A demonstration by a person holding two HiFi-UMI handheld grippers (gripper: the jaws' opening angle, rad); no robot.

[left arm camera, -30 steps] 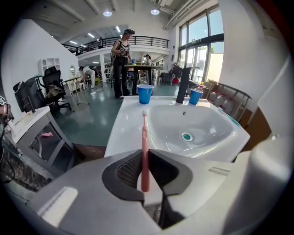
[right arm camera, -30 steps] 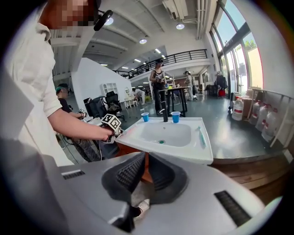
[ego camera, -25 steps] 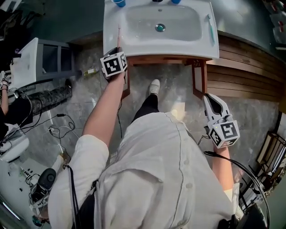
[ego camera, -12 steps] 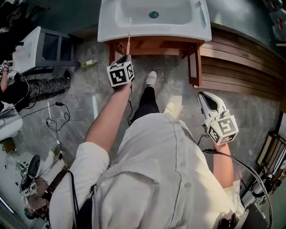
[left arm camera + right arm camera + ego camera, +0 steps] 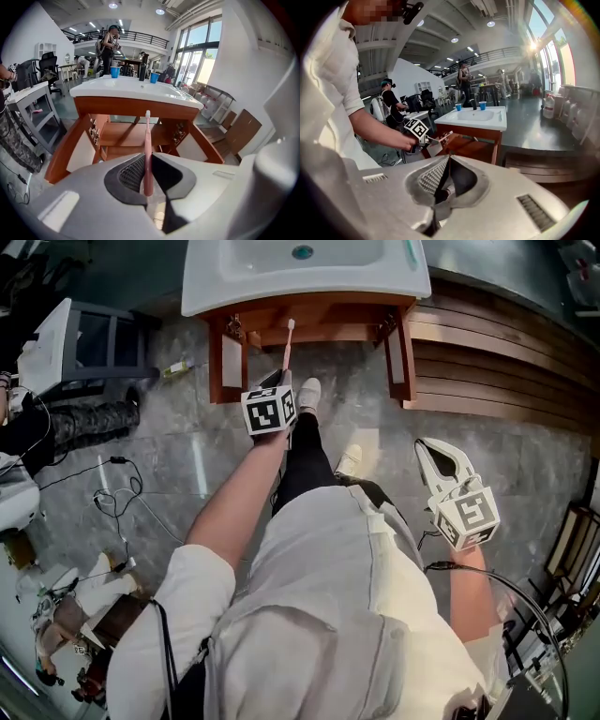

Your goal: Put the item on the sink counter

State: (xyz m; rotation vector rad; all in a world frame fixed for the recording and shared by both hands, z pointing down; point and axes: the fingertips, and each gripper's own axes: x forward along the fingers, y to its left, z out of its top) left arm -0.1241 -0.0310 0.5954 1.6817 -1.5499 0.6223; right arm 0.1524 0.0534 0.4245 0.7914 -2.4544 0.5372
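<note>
**Q:** What did the left hand-held gripper (image 5: 147, 169) carry?

**A:** A pink toothbrush (image 5: 147, 150). The jaws were clamped on the lower end of its handle. The shaft ran straight out from between the pads, with the bristle head farthest from the gripper.

**Q:** Where did the toothbrush lie in the head view?

**A:** At upper centre of the frame. The toothbrush (image 5: 287, 348) stood out from the left hand-held gripper (image 5: 279, 381), above the grey stone floor (image 5: 187, 456). Its head overlapped the front rail of the wooden stand (image 5: 217, 371). It pointed toward the white sink tabletop (image 5: 211, 287) at the top edge and did not rest on it.

**Q:** How did the sink appear from the left gripper view?

**A:** The sink tabletop (image 5: 136, 91) filled the middle of the frame on the wooden stand (image 5: 136, 107). The brush tip reached up to the rail just under the white edge. Two blue cups (image 5: 115, 71) stood along the far side of the basin.

**Q:** And the right hand-held gripper (image 5: 439, 454)?

**A:** It sat at the right of the head view, well apart from the sink and over the floor. In the right gripper view its jaws were together at the tips, with nothing between them (image 5: 446, 161).

**Q:** What else was visible?

**A:** A white shoe (image 5: 308, 393) just beside the left gripper's marker cube, and loose cables (image 5: 117, 502) on the floor at the left. The right gripper view also showed the left forearm holding the toothbrush (image 5: 440, 138) out toward the stand.
</note>
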